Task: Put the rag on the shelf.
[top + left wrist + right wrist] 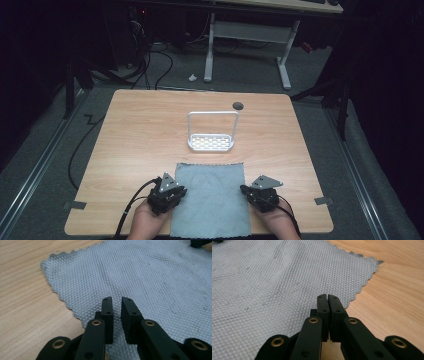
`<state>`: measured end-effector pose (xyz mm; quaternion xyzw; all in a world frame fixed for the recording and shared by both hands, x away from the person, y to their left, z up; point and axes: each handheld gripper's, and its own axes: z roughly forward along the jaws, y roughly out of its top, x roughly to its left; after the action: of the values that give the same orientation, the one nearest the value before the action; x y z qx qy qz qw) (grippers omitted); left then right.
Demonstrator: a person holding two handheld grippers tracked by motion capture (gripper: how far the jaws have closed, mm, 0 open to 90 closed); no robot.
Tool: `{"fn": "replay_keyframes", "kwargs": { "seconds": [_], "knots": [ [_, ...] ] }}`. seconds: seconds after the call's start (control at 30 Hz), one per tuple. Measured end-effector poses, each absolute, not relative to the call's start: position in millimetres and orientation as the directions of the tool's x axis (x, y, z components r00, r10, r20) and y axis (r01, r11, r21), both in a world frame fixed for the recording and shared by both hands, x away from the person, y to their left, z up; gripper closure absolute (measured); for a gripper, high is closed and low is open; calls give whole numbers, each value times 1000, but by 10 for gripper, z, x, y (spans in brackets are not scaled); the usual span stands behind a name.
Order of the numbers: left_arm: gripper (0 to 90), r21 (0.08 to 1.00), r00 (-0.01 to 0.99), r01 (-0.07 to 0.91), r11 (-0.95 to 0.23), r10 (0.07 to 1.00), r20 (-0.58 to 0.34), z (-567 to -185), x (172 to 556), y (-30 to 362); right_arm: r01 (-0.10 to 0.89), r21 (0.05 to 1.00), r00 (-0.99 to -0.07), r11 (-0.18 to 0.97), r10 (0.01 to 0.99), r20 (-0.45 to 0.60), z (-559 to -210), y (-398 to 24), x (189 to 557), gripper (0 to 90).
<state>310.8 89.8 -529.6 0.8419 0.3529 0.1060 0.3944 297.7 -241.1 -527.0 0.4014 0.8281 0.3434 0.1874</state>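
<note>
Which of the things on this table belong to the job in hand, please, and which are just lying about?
In the job: grey cloth, left gripper, right gripper.
Lying about: white rack, dark round spot at the table's far edge.

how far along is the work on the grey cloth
Early. Done: the grey textured cloth lies flat and unfolded on the wooden table. In hand: the left gripper, jaws slightly apart, and the right gripper, jaws shut, sit at its side edges, gripping nothing. Left: gripping and moving it; the white wire rack stands empty.
</note>
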Motion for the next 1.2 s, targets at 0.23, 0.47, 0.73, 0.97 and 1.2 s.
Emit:
{"fn": "replay_keyframes", "kwargs": {
  "seconds": [0.23, 0.47, 0.73, 0.97, 1.2],
  "knots": [
    [766, 724, 773, 490, -486, 626, -102, -5266, 2902, 857, 521, 715, -640, 465, 768, -33, -5231, -2541, 2701, 872],
    [676, 775, 643, 546, -319, 752, -143, -5244, 3331, 1089, 528, 749, -604, 399, 797, 2, -5211, -2627, 2771, 836],
    [659, 752, 626, 554, -357, 774, -93, -5316, 3614, 903, 531, 757, -584, 381, 812, 0, -5231, -2684, 2792, 803],
    [880, 755, 627, 570, -325, 766, -144, -5342, 3626, 939, 565, 778, -526, 276, 847, 82, -5209, -2646, 2918, 712],
    [883, 759, 637, 558, -335, 760, -133, -5345, 3610, 930, 636, 736, -446, 232, 889, 105, -5228, -2526, 3413, 628]
  ]
}}
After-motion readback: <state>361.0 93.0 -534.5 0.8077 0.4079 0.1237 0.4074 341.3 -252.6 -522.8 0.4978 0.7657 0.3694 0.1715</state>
